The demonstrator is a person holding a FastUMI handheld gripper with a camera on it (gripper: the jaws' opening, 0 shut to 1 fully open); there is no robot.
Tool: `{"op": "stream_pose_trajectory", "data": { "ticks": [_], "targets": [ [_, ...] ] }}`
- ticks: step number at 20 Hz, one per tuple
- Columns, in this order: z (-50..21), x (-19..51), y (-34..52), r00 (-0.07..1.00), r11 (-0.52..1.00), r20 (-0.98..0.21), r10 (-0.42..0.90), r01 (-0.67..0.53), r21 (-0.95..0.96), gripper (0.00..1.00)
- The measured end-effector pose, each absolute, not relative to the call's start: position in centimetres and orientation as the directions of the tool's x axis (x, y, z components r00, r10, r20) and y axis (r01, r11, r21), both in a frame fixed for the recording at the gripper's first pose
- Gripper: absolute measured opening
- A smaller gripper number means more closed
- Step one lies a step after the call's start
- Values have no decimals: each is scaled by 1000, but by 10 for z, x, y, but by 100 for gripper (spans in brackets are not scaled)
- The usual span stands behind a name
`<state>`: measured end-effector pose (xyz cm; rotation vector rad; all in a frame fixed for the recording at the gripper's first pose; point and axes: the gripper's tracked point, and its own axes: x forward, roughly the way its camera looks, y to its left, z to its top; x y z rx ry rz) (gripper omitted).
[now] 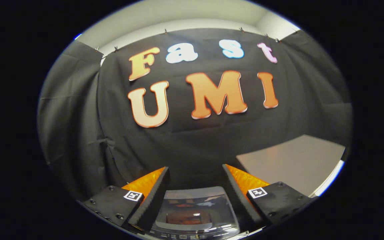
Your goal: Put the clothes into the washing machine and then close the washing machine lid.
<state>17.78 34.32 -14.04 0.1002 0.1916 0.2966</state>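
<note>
The gripper (195,173) is spread wide, nothing between its fingers. The washing machine (195,213) sits below, between them, its glossy lid (194,203) down. A grey table (292,163) stands off to the right.

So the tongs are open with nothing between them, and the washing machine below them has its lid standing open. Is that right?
Not quite. In the gripper view the tongs are open with nothing between them, but the washing machine below them has its glossy lid lying shut, not standing open. A grey table sits beyond the tongs to one side.
</note>
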Motion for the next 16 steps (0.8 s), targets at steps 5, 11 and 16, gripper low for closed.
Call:
{"op": "stream_pose_trajectory", "data": {
  "ticks": [5, 11, 16],
  "targets": [
    [-81, 137, 282, 941, 949, -121, 315, -311, 53, 99],
    [-41, 78, 189, 958, 960, -69, 278, -276, 36, 100],
    [-33, 26, 109, 966, 966, -44, 256, -255, 27, 100]
  ]
}}
